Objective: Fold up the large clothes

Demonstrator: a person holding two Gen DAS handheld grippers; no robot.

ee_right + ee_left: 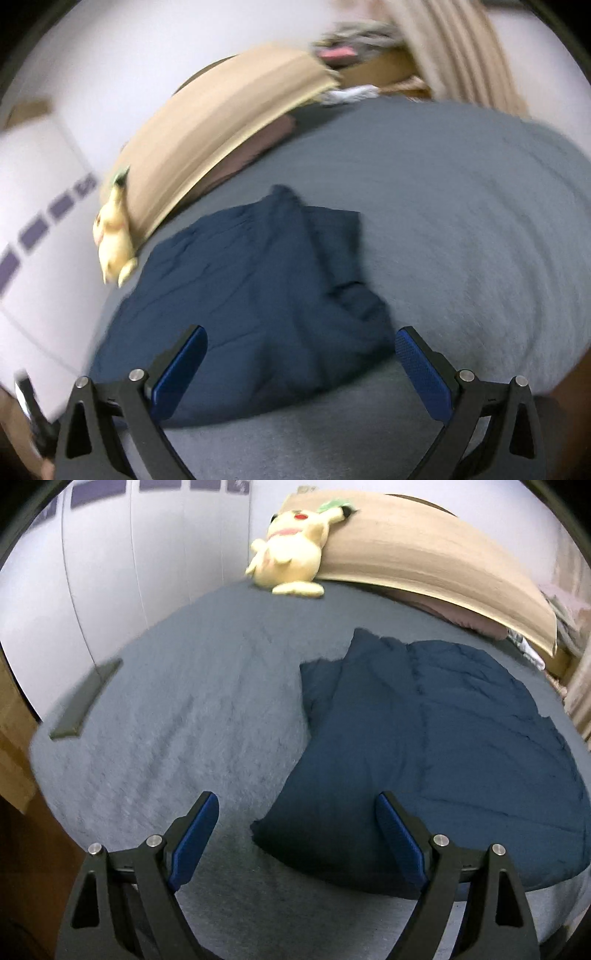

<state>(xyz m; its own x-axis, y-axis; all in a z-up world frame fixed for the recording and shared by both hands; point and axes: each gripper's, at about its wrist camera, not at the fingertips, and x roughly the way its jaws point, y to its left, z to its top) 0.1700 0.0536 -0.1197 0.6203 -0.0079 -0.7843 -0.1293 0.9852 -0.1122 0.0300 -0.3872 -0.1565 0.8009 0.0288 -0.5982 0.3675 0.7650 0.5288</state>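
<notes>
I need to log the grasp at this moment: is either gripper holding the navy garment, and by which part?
Nothing is held. The left gripper and right gripper both stand open above the navy garment, pads clear.

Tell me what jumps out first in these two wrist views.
The navy garment dominates, lying partly folded on the grey bed, just ahead of both open grippers, left and right, neither touching it. Next is the yellow plush toy at the far end of the bed, against the tan headboard. A small dark flat object lies near the bed's left edge in the left view.
</notes>
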